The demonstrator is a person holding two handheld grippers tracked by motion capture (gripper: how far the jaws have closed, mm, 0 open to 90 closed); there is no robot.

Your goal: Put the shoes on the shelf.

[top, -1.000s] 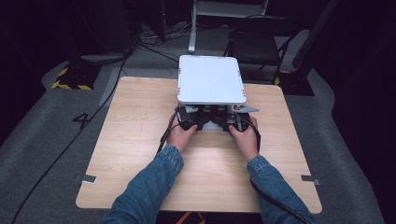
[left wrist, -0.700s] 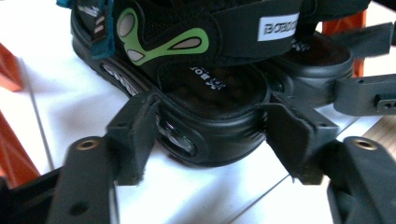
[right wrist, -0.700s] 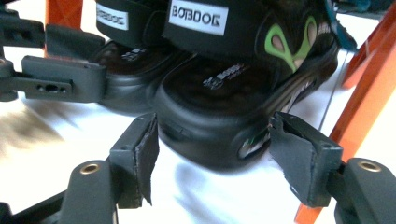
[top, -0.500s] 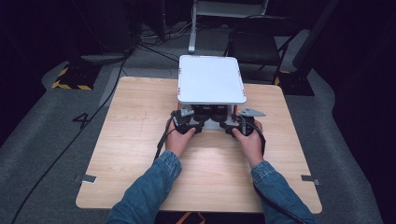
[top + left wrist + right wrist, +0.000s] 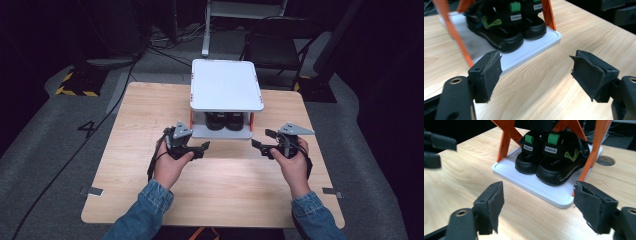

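Note:
A small white two-level rack with orange legs stands at the far middle of the wooden table. Two black sandals with green straps sit side by side on its lower shelf, heels toward me. My left gripper is open, near the rack's front left corner, its jaws empty. My right gripper is open too, off the rack's front right corner, nothing between its jaws. Neither touches the rack or sandals.
Bare wood stretches in front of the rack toward me. A round hole in the tabletop lies beside the rack. A dark chair and cables lie on the floor beyond the far edge.
Both grippers have drawn back from under the rack's front edge and spread apart, left one leftward and right one rightward. The sandals stay on the lower shelf.

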